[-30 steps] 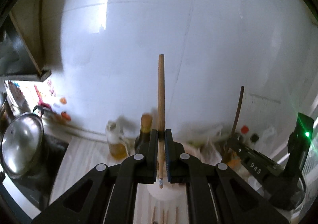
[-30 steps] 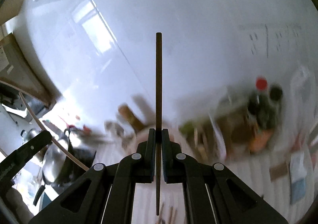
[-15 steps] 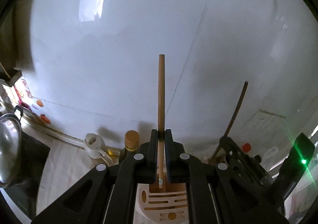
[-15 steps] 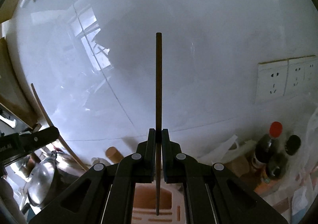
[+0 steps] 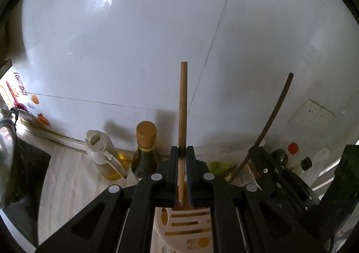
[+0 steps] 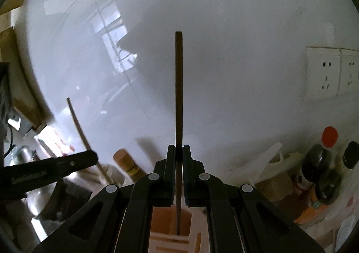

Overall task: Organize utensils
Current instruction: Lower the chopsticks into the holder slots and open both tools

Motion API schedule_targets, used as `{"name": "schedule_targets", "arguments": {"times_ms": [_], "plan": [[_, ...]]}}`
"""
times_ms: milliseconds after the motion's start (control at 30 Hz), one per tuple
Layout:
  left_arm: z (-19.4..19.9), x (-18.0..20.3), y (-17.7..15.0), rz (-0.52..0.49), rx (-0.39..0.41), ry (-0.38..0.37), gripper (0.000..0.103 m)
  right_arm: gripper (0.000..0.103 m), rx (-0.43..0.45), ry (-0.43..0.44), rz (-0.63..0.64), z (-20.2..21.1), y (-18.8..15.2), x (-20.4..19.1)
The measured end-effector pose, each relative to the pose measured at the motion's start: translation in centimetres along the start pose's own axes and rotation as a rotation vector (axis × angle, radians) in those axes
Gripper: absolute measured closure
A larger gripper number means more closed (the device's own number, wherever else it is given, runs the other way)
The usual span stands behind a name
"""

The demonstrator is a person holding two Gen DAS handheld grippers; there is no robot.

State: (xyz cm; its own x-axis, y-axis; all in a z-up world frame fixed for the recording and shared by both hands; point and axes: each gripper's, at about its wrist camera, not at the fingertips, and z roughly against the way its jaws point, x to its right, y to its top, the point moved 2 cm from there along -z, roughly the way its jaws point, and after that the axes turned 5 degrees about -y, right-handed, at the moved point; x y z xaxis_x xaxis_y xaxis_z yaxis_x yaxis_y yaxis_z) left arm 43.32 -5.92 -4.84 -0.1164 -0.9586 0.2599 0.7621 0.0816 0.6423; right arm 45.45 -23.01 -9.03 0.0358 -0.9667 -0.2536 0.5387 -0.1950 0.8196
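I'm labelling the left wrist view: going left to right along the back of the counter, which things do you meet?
Steel pot lid → white-capped oil bottle → brown-capped dark bottle → light chopstick in the left tool → dark chopstick in the right tool → red-capped bottle.

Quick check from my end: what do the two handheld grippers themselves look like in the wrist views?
Both the left gripper and right gripper are matte black plastic, with angular cut-out linkage arms, round silver pivot pins and blue pads lining the fingers. No hands, sleeves or cables show.
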Motion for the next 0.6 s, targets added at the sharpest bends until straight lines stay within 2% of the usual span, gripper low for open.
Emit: {"name": "schedule_targets", "arguments": {"times_ms": [133,200,233,267,300,333,367,433,467,533,567,600], "plan": [[1.2,0.4,-0.3,-0.017,0.007,0.021,0.093,0.097,-0.036,0.019,0.029,0.5,-0.4,-0.2],[1.9,0.6,-0.3,-0.025,0.015,0.049,0.08,0.096,-0.06,0.022,0.036,0.7,-0.4,-0.2],[2.3,0.6,-0.4,-0.031,0.024,0.059,0.061,0.092,-0.072,0.024,0.045,1.1,-0.4,-0.3],[2.8,0.5,-0.4,-0.03,0.037,0.074,0.036,0.085,-0.075,0.02,0.046,1.5,-0.3,-0.3],[3.4,0.4,-0.4,-0.027,0.055,0.088,0.026,0.081,-0.075,0.014,0.047,2.1,-0.2,-0.2],[4.1,0.2,-0.5,-0.024,0.076,0.097,0.021,0.073,-0.075,0.016,0.048,2.5,-0.2,-0.2],[4.8,0.0,-0.6,-0.02,0.09,0.104,0.021,0.067,-0.091,-0.001,0.074,3.0,-0.2,-0.1],[5.7,-0.4,-0.9,-0.018,0.099,0.116,0.018,0.061,-0.09,-0.013,0.068,4.2,-0.1,0.2],[6.2,-0.5,-1.2,-0.018,0.105,0.128,0.009,0.055,-0.089,-0.021,0.062,4.8,-0.1,0.4],[7.0,-0.8,-2.0,-0.025,0.121,0.146,0.0,0.045,-0.087,-0.036,0.05,6.1,-0.3,0.9],[7.5,-0.9,-2.6,-0.027,0.124,0.168,0.0,0.036,-0.085,-0.057,0.046,6.8,-0.5,1.2],[7.7,-1.0,-3.1,-0.028,0.124,0.182,0.0,0.032,-0.086,-0.071,0.042,7.4,-0.7,1.5]]}}
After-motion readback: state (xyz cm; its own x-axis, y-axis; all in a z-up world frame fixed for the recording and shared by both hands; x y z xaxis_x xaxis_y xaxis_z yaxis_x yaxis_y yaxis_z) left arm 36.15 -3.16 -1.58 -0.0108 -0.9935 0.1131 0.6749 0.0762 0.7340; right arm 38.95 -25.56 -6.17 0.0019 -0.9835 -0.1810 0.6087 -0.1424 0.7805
